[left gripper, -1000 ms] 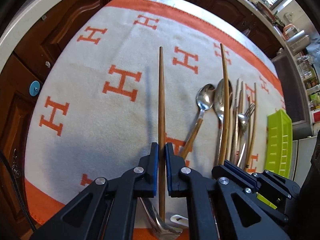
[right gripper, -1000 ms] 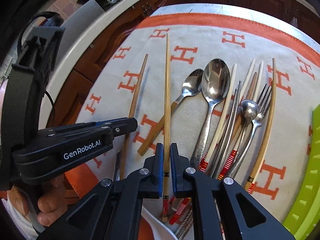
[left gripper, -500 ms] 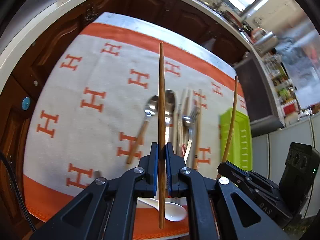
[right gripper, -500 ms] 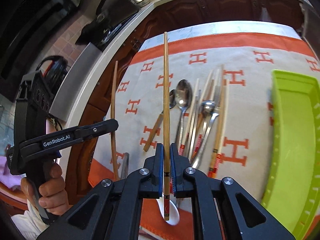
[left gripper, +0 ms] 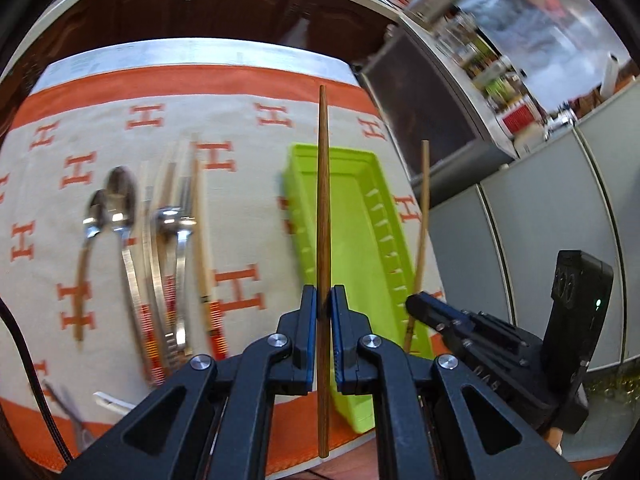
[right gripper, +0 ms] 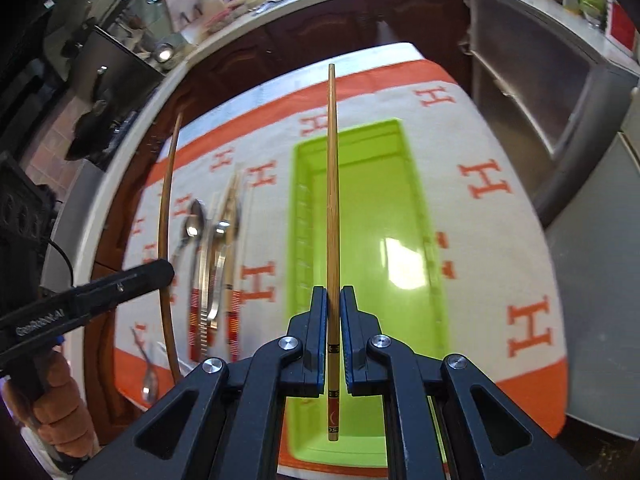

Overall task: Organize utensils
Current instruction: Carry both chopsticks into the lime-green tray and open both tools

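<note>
My left gripper [left gripper: 323, 300] is shut on a dark brown chopstick [left gripper: 323, 184], held in the air over the left part of the lime green tray [left gripper: 360, 216]. My right gripper [right gripper: 333, 300] is shut on a light bamboo chopstick [right gripper: 333, 184] with a patterned end, held over the middle of the same tray [right gripper: 404, 280]. The tray looks empty. Each gripper shows in the other's view: the right [left gripper: 416, 304] with its chopstick [left gripper: 424, 192], the left [right gripper: 160, 272] with its chopstick [right gripper: 166, 208].
Several spoons, forks and chopsticks [left gripper: 160, 248] lie in a bunch on the white and orange H-pattern cloth [left gripper: 240, 136], left of the tray; they also show in the right wrist view [right gripper: 216, 264]. A white spoon [left gripper: 112, 400] lies near the front edge. Dark cabinets stand behind.
Both grippers lifted their chopsticks off the cloth and carried them right. They now hang over the green tray, and the utensil bunch has dropped to the left of both views.
</note>
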Tool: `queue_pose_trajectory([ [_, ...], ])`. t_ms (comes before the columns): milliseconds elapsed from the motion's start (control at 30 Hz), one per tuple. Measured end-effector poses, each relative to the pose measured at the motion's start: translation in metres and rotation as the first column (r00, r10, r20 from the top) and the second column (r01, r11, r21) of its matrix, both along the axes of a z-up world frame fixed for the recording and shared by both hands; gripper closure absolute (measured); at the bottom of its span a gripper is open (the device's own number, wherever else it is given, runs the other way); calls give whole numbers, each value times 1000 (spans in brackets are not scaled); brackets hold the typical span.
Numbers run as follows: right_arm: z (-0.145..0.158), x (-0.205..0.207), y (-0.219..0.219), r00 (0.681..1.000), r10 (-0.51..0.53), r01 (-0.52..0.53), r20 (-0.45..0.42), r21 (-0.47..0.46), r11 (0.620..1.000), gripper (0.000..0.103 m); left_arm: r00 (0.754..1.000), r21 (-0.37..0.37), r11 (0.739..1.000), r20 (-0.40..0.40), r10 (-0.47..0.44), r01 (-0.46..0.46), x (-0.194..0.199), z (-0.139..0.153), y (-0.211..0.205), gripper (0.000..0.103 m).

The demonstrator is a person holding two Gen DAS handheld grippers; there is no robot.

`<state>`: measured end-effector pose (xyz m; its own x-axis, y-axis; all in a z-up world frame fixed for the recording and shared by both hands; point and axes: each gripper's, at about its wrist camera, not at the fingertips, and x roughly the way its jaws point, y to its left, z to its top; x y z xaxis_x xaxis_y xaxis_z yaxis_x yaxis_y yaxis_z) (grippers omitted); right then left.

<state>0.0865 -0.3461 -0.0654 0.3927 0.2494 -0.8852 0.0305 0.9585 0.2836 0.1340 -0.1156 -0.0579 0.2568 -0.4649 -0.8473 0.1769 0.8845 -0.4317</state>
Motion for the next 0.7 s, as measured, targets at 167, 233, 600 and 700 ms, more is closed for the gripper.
queue_pose_trajectory([
  [167,-23,-9,-11,999,3,-8,-52,-94,996,96,998,-13,999,-42,-41,40,11,-16,-46,98],
  [233,-28,-12,-16,997,-2,-6,-77,-98,995,95,997,-9,999,-60,-41,41,17,-26,-61,98],
  [600,1,-19,-23,994,-105,108,37,-93,990,65,997,85,996,-72,-34,41,9,-49,-74,66],
  [700,5,-24,-23,993,-113,116,42,-78,990,65,999,113,992,-20,-49,51,-3,-37,-64,61],
])
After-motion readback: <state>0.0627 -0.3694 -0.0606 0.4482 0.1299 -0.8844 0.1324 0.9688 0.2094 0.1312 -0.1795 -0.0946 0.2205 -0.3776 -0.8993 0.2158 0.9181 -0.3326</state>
